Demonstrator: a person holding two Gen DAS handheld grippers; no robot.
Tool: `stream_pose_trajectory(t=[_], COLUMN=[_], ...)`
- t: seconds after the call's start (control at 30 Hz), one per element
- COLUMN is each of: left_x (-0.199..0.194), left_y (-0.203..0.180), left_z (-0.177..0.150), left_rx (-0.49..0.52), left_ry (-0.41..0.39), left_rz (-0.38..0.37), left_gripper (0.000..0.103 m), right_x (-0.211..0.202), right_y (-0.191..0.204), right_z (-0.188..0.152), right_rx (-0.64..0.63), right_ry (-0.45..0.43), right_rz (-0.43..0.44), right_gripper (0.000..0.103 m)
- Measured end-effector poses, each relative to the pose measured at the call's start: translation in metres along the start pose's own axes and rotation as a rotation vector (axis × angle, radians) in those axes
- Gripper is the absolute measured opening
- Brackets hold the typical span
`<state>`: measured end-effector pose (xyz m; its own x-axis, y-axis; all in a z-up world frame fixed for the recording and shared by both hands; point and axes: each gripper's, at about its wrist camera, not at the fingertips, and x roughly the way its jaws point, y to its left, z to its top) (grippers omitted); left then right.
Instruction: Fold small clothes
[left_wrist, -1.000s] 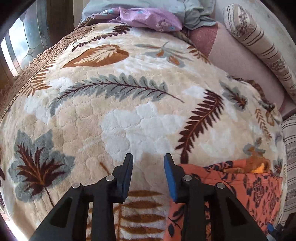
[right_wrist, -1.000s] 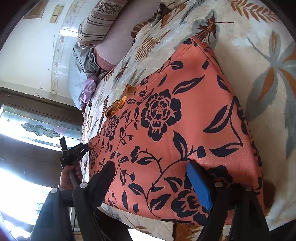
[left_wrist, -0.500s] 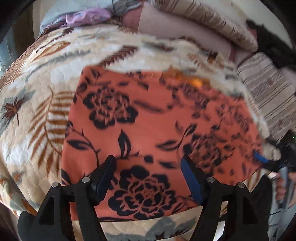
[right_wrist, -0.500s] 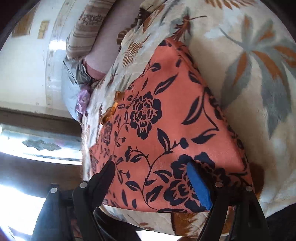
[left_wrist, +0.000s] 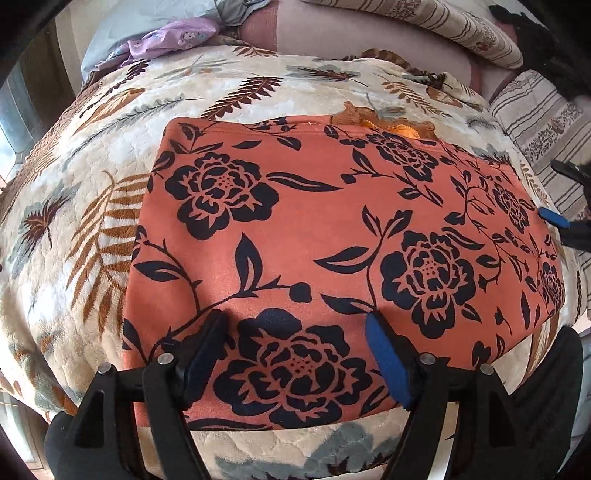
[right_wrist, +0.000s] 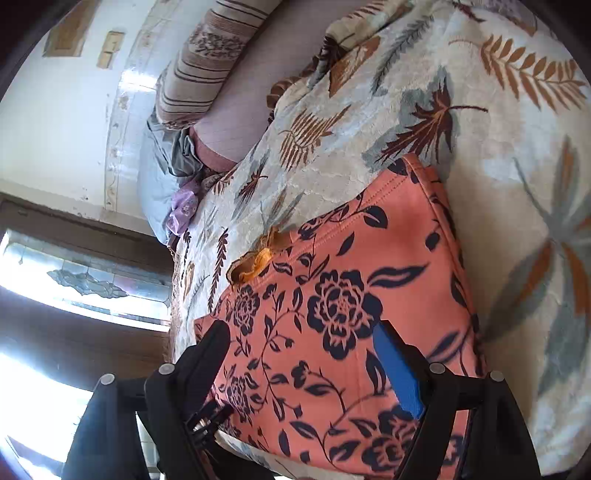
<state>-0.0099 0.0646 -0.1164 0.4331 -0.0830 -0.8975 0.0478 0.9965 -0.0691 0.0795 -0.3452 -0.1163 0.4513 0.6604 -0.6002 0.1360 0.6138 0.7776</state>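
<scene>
My left gripper (left_wrist: 295, 328), at the bottom of the frame, is opening over the near edge of the orange garment (left_wrist: 332, 229), pinching nothing. My right gripper (right_wrist: 303, 343) is spread above it too. The garment lies flat mid-frame on the blanket (left_wrist: 92, 184); pillows (left_wrist: 461, 26) sit along the top.

This is a bedroom in a home. A bed under a plush cream blanket printed with brown and grey leaves (left_wrist: 122, 192) fills the ground ahead of the left hand-held gripper (left_wrist: 295, 354). Beyond it, at the far end, lie a long striped bolster pillow (left_wrist: 450, 26), a pale blue pillow (left_wrist: 155, 22) and a crumpled lilac printed cloth (left_wrist: 173, 37). To the left of the right hand-held gripper (right_wrist: 303, 365) stands a dark wooden frame with patterned leaded glass (right_wrist: 85, 280), under a whitish wall.
</scene>
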Motion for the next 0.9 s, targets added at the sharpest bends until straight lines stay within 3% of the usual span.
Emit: stream_pose_trajectory(t=[0.07, 0.17, 0.23, 0.33, 0.47, 0.7, 0.9], left_x=[0.001, 0.002, 0.002, 0.000, -0.005, -0.019, -0.036], left_y=[-0.002, -0.002, 0.000, 0.001, 0.003, 0.003, -0.012], left_z=[-0.001, 0.001, 0.001, 0.001, 0.002, 0.007, 0.015], left_rx=[0.012, 0.009, 0.007, 0.009, -0.029, -0.130, -0.124], left_ry=[0.001, 0.006, 0.005, 0.007, 0.001, -0.032, -0.085], left_rz=[0.009, 0.005, -0.004, -0.006, -0.014, -0.036, -0.061], left_gripper=[0.080, 0.080, 0.080, 0.081, 0.081, 0.081, 0.081], right_x=[0.013, -0.002, -0.020, -0.045, -0.073, -0.053, -0.024], right_y=[-0.019, -0.041, -0.033, -0.013, 0.003, -0.005, -0.041], right_z=[0.023, 0.040, 0.035, 0.007, -0.055, -0.152, -0.162], right_rx=[0.047, 0.142, 0.118, 0.022, -0.033, 0.056, 0.248], right_ry=[-0.007, -0.137, -0.202, -0.209, -0.197, -0.082, -0.087], right_rz=[-0.058, -0.079, -0.094, -0.109, -0.090, 0.003, 0.014], right_gripper=[0.082, 0.082, 0.082, 0.082, 0.082, 0.083, 0.083])
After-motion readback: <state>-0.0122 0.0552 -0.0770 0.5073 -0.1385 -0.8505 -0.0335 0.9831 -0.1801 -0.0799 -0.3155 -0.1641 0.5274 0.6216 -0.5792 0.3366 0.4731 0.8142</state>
